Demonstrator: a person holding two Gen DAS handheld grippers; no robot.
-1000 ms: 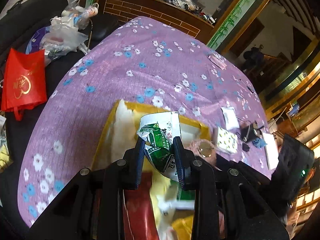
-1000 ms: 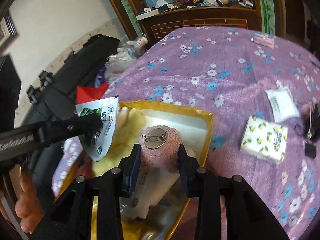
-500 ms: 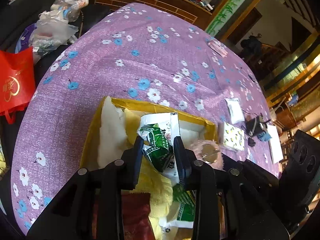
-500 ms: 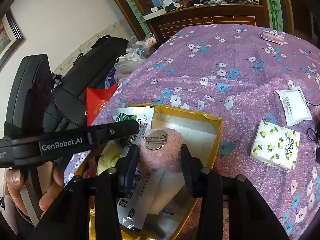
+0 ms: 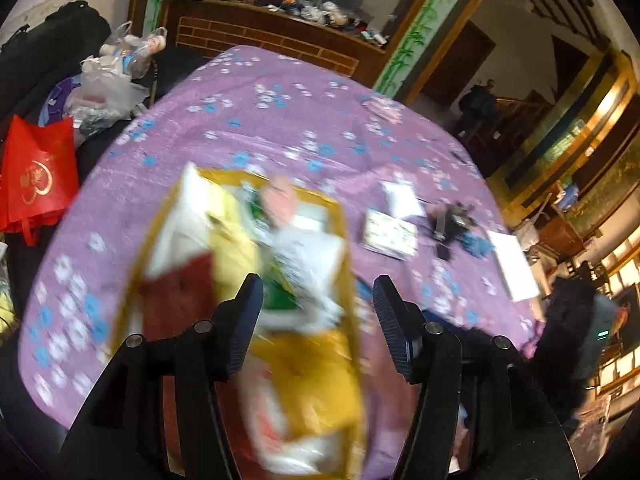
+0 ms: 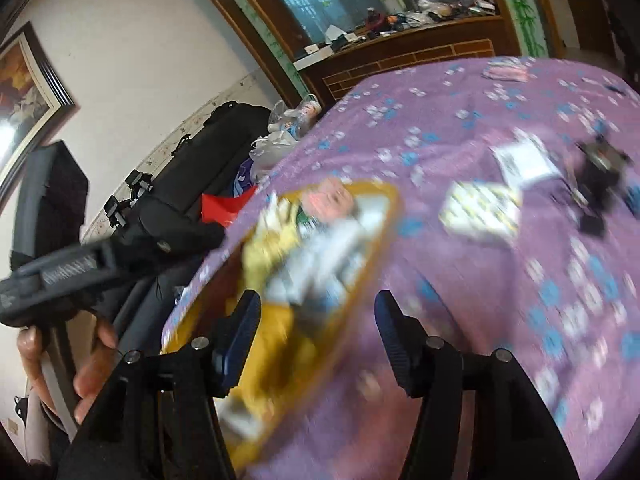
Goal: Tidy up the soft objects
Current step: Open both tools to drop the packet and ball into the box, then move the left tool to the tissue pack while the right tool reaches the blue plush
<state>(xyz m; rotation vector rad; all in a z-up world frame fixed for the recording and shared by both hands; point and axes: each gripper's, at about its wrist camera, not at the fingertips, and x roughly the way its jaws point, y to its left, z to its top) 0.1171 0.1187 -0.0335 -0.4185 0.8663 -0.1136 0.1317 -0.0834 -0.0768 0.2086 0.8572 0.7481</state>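
Observation:
A yellow box [image 5: 340,216] [image 6: 394,204] on the purple flowered tablecloth holds several soft things; both views are motion-blurred. A pink fluffy pom-pom [image 5: 280,200] [image 6: 328,198] lies at the box's far end beside a green-and-white packet [image 5: 256,204]. White packets [image 5: 308,256], a yellow cloth [image 5: 236,236] and a dark red item [image 5: 180,292] also lie inside. My left gripper [image 5: 318,304] is open and empty above the box. My right gripper [image 6: 318,320] is open and empty above the box's near right edge. The left gripper's body [image 6: 68,272] shows at the right view's left.
A patterned tissue pack [image 5: 390,234] [image 6: 480,212], a white sachet [image 5: 402,200] [image 6: 524,160] and black cables [image 5: 452,220] [image 6: 600,172] lie right of the box. A white card [image 5: 512,264] lies farther right. A red bag [image 5: 38,172] and plastic bags [image 5: 104,96] sit off the table's left.
Both grippers have opened, let go of the green-and-white packet and the pink pom-pom, which now lie in the box, and pulled back and up.

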